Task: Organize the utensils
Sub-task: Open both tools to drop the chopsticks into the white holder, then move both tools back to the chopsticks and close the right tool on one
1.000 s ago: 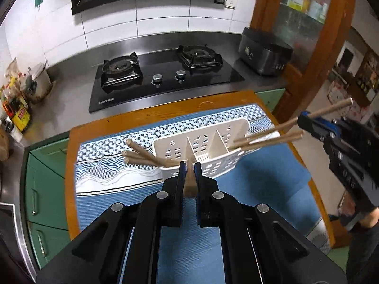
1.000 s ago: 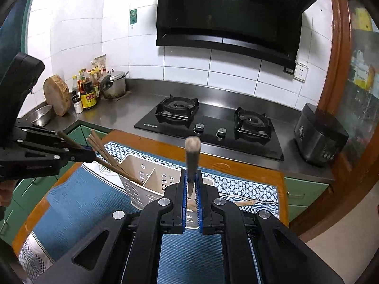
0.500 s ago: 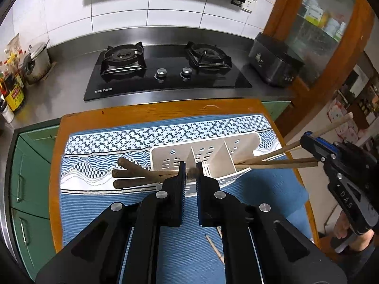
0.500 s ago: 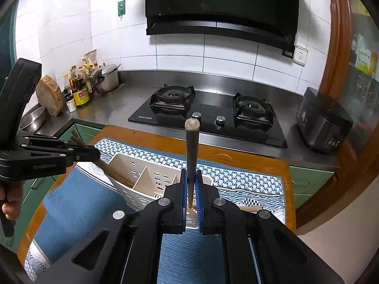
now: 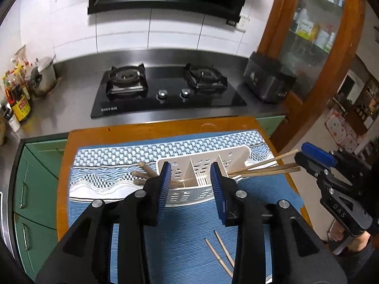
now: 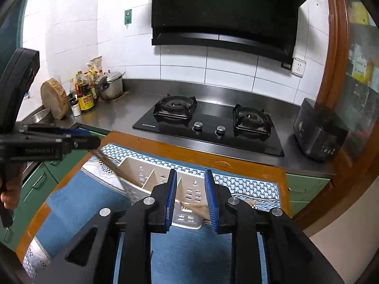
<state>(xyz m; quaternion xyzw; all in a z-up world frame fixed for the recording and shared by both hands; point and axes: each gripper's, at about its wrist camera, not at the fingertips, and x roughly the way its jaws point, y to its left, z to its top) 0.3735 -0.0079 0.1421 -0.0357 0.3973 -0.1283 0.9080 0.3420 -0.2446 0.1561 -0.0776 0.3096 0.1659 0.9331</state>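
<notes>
Both grippers' fingers [image 5: 165, 177] are standing apart, gripping nothing. Chopsticks [image 5: 263, 168] are leaning out of the white caddy [image 5: 203, 163]; 2 more [image 5: 220, 253] are lying on the mat [image 5: 189, 248]. Risk: bumping the light caddy, tipping it, spilling sticks.

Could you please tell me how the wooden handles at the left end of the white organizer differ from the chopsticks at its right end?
The wooden handles are thicker and darker brown, with rounded ends; the chopsticks are slimmer, paler and straight-cut. The handles lean out to the left, the chopsticks to the right. Both are wood and rest in the white organizer, poking out past its rim.
</notes>
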